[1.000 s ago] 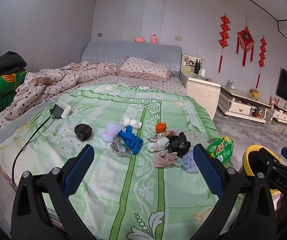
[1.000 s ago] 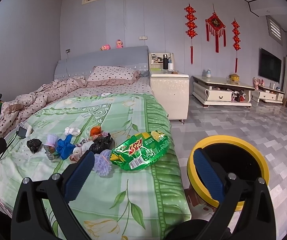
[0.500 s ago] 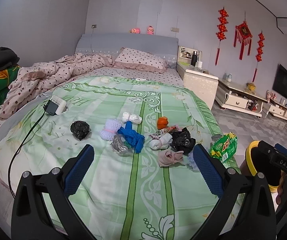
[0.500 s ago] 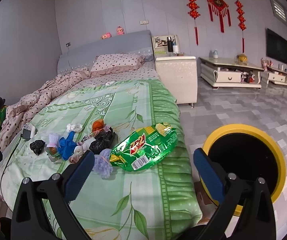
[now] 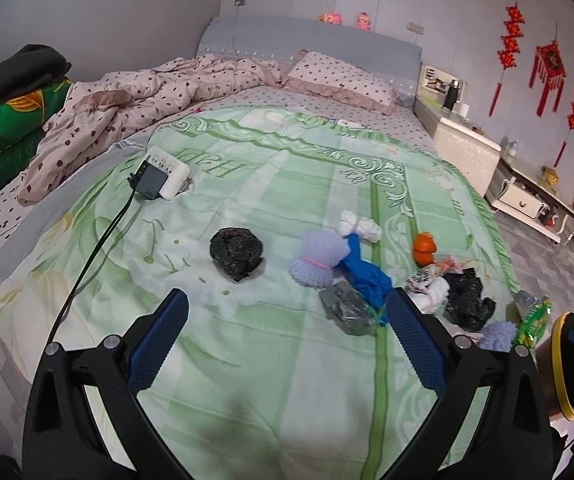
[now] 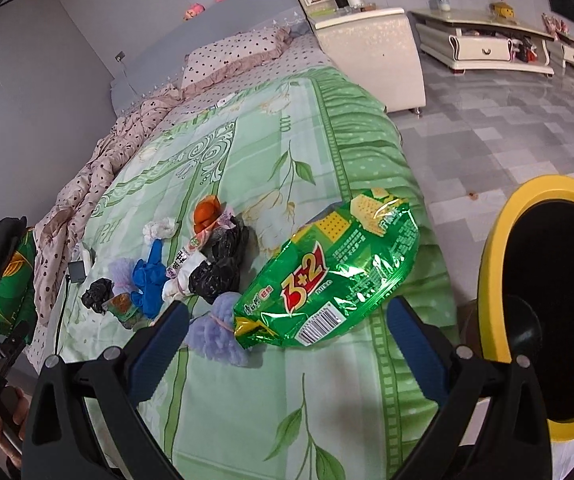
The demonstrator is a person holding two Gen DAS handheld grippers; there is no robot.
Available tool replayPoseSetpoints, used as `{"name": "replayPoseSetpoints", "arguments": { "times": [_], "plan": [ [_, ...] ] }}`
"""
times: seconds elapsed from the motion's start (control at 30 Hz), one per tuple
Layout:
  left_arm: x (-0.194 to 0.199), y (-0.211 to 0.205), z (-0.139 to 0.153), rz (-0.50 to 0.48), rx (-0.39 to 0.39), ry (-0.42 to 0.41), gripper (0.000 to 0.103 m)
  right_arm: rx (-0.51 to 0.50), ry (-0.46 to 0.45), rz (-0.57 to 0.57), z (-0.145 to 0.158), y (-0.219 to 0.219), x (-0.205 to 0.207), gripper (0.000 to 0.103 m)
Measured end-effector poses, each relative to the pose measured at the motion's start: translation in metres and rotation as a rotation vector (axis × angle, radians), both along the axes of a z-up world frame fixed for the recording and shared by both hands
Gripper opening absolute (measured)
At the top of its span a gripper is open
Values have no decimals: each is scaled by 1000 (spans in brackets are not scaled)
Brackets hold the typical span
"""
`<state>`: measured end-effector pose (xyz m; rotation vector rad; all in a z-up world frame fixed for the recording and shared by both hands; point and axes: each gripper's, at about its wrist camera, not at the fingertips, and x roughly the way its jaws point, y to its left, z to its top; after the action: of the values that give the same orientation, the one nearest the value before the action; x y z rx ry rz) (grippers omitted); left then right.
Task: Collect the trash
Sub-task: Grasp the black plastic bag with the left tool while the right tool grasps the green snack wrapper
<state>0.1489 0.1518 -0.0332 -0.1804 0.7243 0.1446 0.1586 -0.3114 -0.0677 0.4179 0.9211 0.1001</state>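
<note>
Both grippers stand wide apart and carry nothing. The left gripper [image 5: 287,336] hovers over the near part of the bed [image 5: 247,380], aimed toward the crumpled black bag [image 5: 237,253], which lies alone on the green cover, apart from the main litter. The right gripper [image 6: 287,336] is held over the near right edge of the bed, its fingers framing the green cracker packet [image 6: 329,278]; the spread looks set to take the packet across its width.

Trash location: a cluster sits mid-bed to the right. It includes a lilac foam net [image 5: 319,259], a blue glove [image 5: 365,276] touching it, a grey wrapper [image 5: 349,308] just near of the glove, a white wad [image 5: 361,226] at the far side, an orange piece [image 5: 425,246], and a second black bag [image 5: 467,300]. A second lilac net [image 6: 217,334] touches the packet's near left end.

The yellow-rimmed bin [image 6: 499,272] stands on the floor just right of the bed, mouth open toward the right gripper, presumably placed for short drops. No trash is visibly collected yet.

A charger and power strip [image 5: 163,178] with its cable lie far left; judged not trash.
</note>
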Motion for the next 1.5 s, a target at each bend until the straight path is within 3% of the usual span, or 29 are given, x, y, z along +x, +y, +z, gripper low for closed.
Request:
{"name": "replayPoseSetpoints", "arguments": {
  "times": [0.27,0.5,0.9,1.0,1.17,1.23,1.33,1.37,1.4,1.47,1.5],
  "plan": [
    [83,46,-43,94,31,102,95,53,121,-14,-27,-6,36,96],
    [133,61,-72,129,76,142,95,31,176,12,-40,1,56,96],
    [174,54,-117,60,38,210,94,39,204,43,-59,0,80,96],
    [179,54,-126,41,15,231,78,73,216,59,-65,-1,86,93],
    [185,60,-139,34,-29,255,47,99,204,91,-65,2,91,76],
    [185,63,-142,43,-36,255,40,114,204,104,-65,2,92,68],
    [182,68,-144,51,-52,249,35,137,202,136,-65,5,94,44],
    [181,68,-144,52,-54,245,34,132,201,133,-65,6,95,26],
    [180,69,-143,56,-54,241,33,138,205,131,-66,5,95,26],
    [179,70,-141,62,-57,233,32,160,197,146,-66,4,96,10],
    [178,70,-140,62,-58,231,31,168,189,155,-65,4,96,9]
  ]
}}
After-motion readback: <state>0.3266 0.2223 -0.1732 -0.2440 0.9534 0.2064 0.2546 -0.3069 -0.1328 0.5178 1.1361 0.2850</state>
